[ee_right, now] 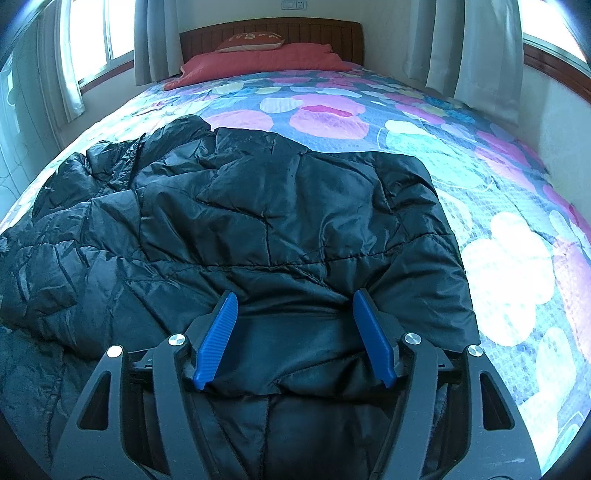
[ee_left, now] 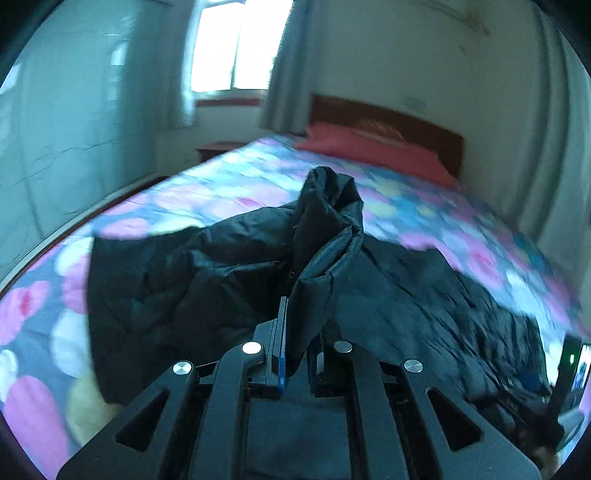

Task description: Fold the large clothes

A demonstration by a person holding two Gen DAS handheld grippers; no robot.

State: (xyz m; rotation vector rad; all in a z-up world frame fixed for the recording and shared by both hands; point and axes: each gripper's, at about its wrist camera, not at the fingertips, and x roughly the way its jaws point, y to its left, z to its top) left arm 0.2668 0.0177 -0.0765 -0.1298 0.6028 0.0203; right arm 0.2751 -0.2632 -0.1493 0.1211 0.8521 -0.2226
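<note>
A black quilted jacket [ee_right: 280,221] lies spread across the near part of a bed whose bedspread [ee_right: 424,147] is printed with pink, white and pale green blossoms; a red pillow [ee_right: 266,61] sits at the far end against a wooden headboard [ee_right: 269,31], with curtained windows on either side. In the left wrist view, the left gripper [ee_left: 295,317] is clamped on a bunched fold of the jacket [ee_left: 328,221], which rises in a crumpled peak above the closed fingers while the rest of the garment trails down onto the bedspread [ee_left: 221,177]; the surroundings in that view are smeared with blur. In the right wrist view, the right gripper [ee_right: 295,306] hovers at the jacket's near edge with its blue pads [ee_right: 216,339] standing well apart; black fabric fills the space between them, and the jacket's edge bulges up there, but whether the pads actually press on it cannot be told.
</note>
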